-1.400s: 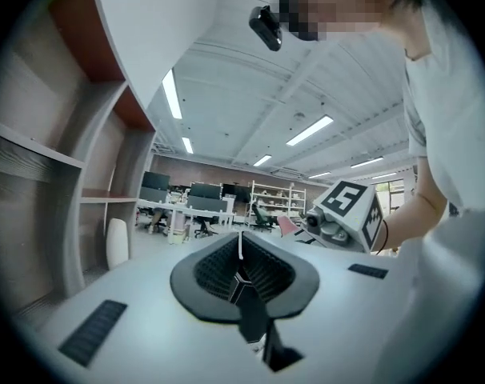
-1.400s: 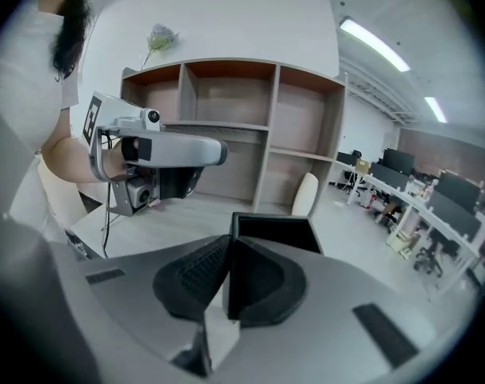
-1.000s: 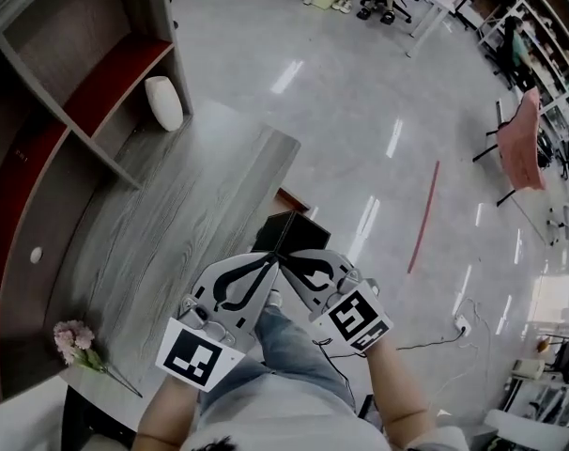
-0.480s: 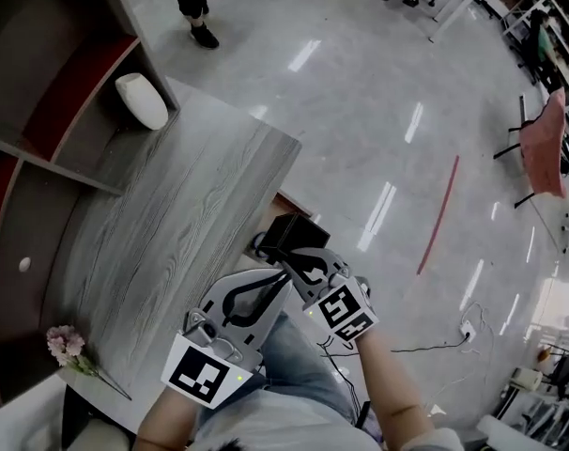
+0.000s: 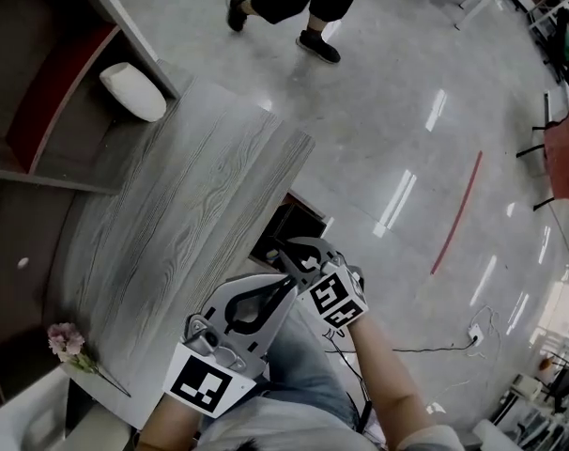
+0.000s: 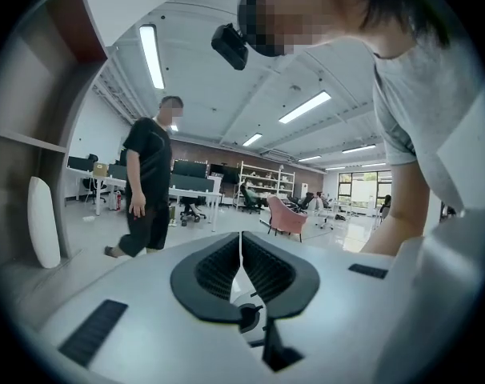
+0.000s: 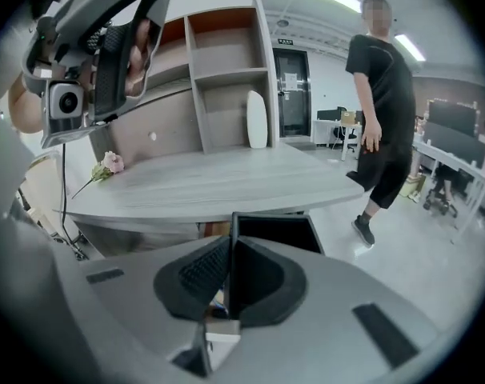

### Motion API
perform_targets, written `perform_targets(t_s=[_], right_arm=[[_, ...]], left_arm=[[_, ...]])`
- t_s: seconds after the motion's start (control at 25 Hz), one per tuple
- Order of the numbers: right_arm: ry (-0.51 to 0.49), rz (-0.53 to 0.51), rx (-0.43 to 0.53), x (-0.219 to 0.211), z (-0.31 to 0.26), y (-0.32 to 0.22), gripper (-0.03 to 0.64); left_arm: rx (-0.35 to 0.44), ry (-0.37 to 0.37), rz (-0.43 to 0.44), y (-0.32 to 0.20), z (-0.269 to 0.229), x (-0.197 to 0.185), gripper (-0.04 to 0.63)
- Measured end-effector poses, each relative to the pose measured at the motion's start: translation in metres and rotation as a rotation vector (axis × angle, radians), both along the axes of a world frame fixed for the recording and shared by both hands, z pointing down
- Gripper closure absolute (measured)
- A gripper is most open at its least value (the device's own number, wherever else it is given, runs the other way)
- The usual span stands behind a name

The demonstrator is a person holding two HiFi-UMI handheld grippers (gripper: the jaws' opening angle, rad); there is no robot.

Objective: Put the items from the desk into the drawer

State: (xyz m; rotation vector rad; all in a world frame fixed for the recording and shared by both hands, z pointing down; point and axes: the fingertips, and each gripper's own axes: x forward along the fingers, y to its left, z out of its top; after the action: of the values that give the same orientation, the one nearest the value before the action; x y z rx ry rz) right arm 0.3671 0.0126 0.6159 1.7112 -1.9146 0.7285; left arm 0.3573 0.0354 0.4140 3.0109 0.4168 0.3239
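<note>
With your right gripper (image 5: pixel 292 252) fingers clamped on the side wall of the open drawer (image 5: pixel 283 228) at frame centre and your left gripper (image 5: pixel 287 284) fingers pressed together empty, pull straight and level before fetching the pink flower (image 5: pixel 67 342) at the tabletop's (image 5: pixel 172 214) lower left.

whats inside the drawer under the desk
The open drawer shows only a dark inside; no item can be made out. The right gripper, shut on its wall, covers the near part, and the desk hides the back.
</note>
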Motion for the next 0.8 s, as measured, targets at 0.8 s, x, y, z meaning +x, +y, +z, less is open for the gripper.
perform_targets(t_s=[0.8], right_arm=[[-0.028, -0.023, 0.011, -0.009, 0.018, -0.01, 0.572]], left_arm=[[0.015, -0.038, -0.028, -0.007, 0.011, 0.0, 0.584]])
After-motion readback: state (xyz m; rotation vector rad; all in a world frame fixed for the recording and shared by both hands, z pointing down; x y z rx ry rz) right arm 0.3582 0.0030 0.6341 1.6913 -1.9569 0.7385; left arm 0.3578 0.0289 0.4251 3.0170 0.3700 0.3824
